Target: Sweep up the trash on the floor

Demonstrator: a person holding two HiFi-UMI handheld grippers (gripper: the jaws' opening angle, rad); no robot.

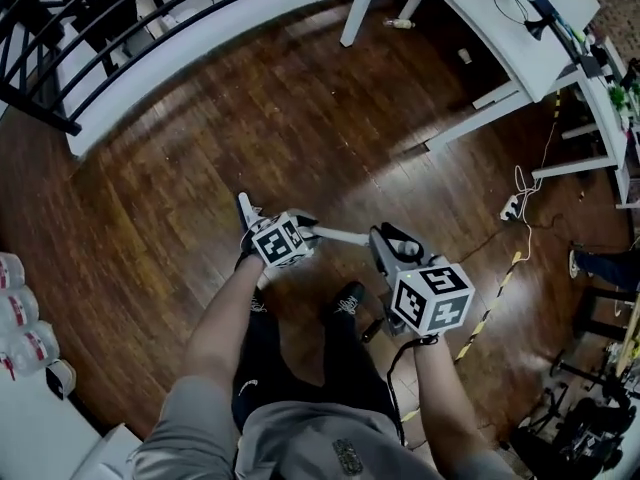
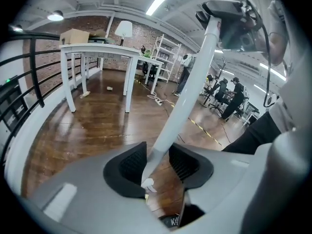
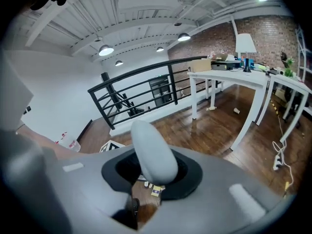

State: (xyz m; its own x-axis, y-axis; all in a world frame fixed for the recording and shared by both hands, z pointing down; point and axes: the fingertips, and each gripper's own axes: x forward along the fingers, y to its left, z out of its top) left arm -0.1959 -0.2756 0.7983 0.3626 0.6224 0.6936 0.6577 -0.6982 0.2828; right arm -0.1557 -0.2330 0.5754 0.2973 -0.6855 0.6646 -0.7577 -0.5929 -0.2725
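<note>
Apparently little is swept yet: scraps (image 1: 465, 56) lie on the floor (image 1: 250, 118) under the table (image 1: 500, 38), well ahead of the person. Left gripper (image 2: 158, 164) is clamped on the white pole (image 2: 187, 96), right gripper (image 3: 152, 172) on a grey grip (image 3: 153, 152).

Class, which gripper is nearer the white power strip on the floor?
Right. In the head view the right gripper is left of the power strip; the left gripper lies farther left, past the right one.
</note>
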